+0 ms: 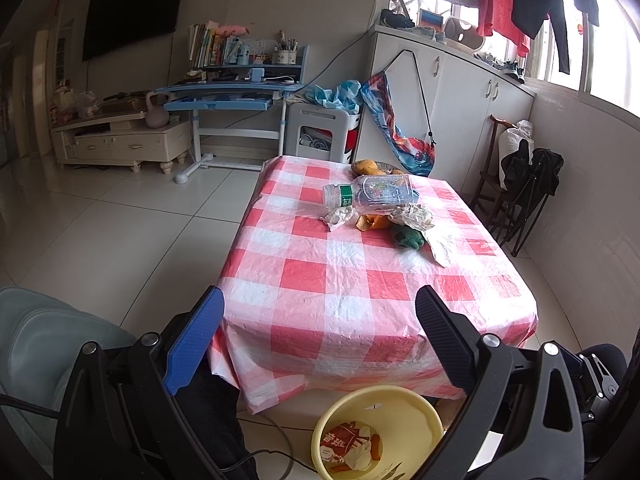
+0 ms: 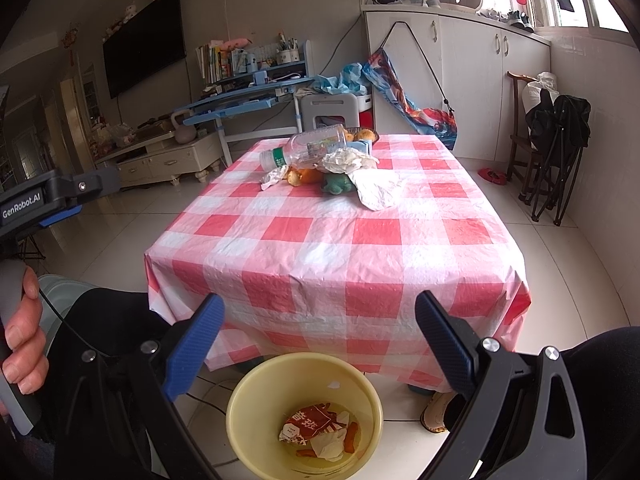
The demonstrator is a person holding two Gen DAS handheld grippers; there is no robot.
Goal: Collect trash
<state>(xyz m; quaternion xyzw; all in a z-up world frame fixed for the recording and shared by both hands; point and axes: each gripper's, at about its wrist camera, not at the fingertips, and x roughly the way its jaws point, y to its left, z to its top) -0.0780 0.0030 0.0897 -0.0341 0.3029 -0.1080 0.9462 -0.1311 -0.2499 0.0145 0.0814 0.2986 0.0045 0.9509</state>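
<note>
**Trash heaped at the far end of a checked table, bin on the floor at the near edge**

The trash [image 2: 328, 168] lies in one cluster toward the far end of the table [image 2: 336, 264], well apart from both grippers. A clear plastic bottle [image 1: 368, 194] lies on its side on top, its green label too small to read. Under and beside it are crumpled tissue [image 1: 338, 216], orange peel [image 1: 370, 222], a green scrap [image 1: 410, 238] and a flat white sheet [image 2: 376, 192]. A dish of fruit [image 1: 370, 167] sits behind, at the far edge.

The near half of the red-and-white checked cloth is bare, and the cloth hangs over every visible edge.

A yellow bin [image 2: 244, 396] stands on the floor just below the near edge. Inside it are a red wrapper [image 2: 312, 424] with large white Chinese characters, white paper and bits of orange peel.

The left gripper [image 1: 320, 312] has its jaws wide apart and empty, above the near table edge. The right gripper [image 2: 320, 316] is likewise spread and empty, above the bin. In the right view a hand [image 2: 24, 336] grips the left tool's handle, whose body reads "GenRobot.AI".

Open tiled floor runs along the table's left side. On the right, a folded chair [image 2: 560, 152] stands against the wall.
</note>
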